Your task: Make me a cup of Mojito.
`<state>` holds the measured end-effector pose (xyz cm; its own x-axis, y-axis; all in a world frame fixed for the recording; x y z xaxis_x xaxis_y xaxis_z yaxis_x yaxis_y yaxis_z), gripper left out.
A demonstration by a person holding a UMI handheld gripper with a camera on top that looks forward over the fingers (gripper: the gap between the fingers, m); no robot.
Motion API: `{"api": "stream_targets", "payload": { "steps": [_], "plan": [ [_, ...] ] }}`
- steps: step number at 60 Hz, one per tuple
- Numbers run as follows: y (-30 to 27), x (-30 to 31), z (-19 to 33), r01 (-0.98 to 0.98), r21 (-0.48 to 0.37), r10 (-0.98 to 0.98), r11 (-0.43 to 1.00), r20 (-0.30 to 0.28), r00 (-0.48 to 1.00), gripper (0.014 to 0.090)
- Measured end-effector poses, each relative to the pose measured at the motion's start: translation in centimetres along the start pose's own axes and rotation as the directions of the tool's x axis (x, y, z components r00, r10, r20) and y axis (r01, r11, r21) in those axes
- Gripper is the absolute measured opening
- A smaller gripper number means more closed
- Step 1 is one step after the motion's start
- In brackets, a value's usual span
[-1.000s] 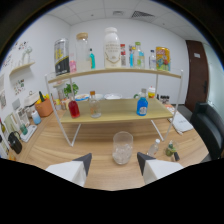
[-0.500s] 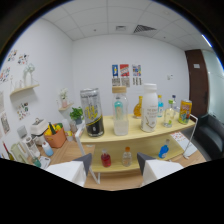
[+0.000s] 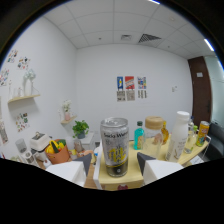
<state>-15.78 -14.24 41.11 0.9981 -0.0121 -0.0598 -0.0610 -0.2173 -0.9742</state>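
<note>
While the gripper (image 3: 114, 165) gapes about a can (image 3: 114, 146): wooden shelf (image 3: 192, 152), white walls, posters (image 3: 131, 88).

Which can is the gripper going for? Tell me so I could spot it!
Find the wooden shelf of bottles. The silver can with yellow and black print stands at its near end, between the open gripper's fingers. Unlike the neighbouring bottles, it is shiny metal.

white walls (image 3: 95, 75), tiled ceiling (image 3: 120, 20), posters (image 3: 132, 88), dark door (image 3: 201, 90).
</note>
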Motion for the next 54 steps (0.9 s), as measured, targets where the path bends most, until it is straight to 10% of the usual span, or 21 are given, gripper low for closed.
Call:
{"api": "stream_targets", "payload": {
  "steps": [13,26,54],
  "plan": [
    [-0.2,0.2,3.9,0.033,-0.014,-0.034,0.999,-0.020,0.999,0.0842],
    [-0.7,0.6,5.5,0.044,-0.008,-0.044,0.999,-0.029,0.999,0.0541],
    [-2.6,0.4,2.5,0.044,0.036,-0.045,0.998,0.029,0.999,0.0516]
  ]
}}
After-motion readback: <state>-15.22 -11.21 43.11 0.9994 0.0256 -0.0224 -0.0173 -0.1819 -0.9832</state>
